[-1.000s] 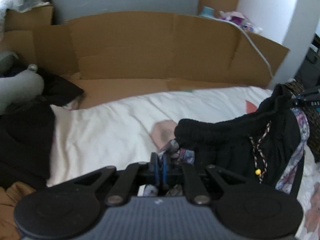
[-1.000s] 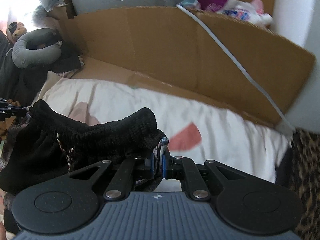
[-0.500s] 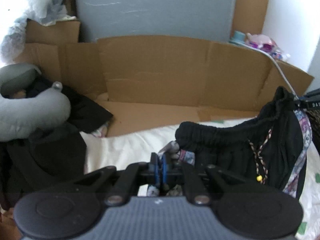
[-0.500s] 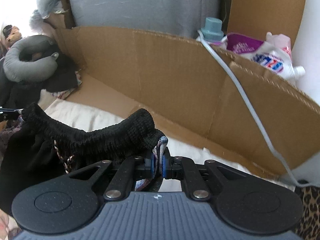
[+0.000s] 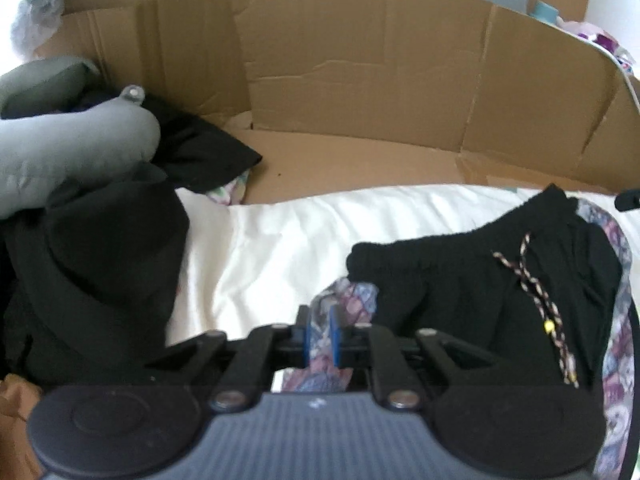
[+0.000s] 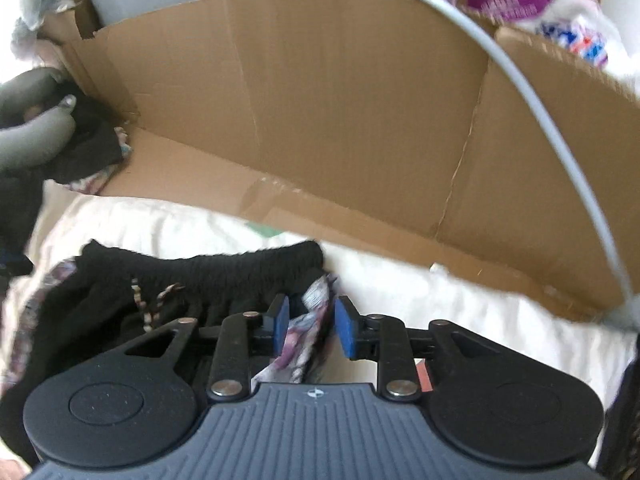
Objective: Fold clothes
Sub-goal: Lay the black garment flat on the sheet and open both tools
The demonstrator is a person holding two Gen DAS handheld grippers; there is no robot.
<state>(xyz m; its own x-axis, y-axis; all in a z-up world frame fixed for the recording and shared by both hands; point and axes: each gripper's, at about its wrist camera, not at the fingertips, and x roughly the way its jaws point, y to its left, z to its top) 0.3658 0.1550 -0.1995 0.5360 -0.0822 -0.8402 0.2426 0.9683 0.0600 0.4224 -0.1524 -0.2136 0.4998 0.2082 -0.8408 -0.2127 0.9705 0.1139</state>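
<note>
A: Lowered onto the white sheet (image 5: 280,240) since the earlier frames is the pair of black shorts (image 5: 472,280), which was then held up taut between both tools; the cardboard wall (image 5: 360,80) is now seen from lower down.

B: How are the tongs set?

A: The right gripper (image 6: 308,326) is being opened; its blue pads (image 6: 345,330) stand clear of the patterned lining (image 6: 308,332), which lies loose between them. The left gripper (image 5: 320,338) is only starting to part, and patterned cloth is still pinched between its pads.

B: Where is the garment placed?

A: It is spread on the near part of the sheet, short of the cardboard. Its ribbed waistband (image 6: 248,268) runs left to right, from one tool to the other, so the long axis lies across both. The braided drawstring (image 5: 536,292) is draped over the front, nearer the right side.

B: What does the coming move depend on?

A: Probably on the left corner being let go as well. One waistband corner lies directly ahead of each tool, so neither hand is judged nearer; a fold would likely be made across that left-right axis.

B: Anything close by?

A: A grey neck pillow (image 5: 60,152) and dark clothes (image 5: 100,264) are piled at the far left, apart from the shorts.
</note>
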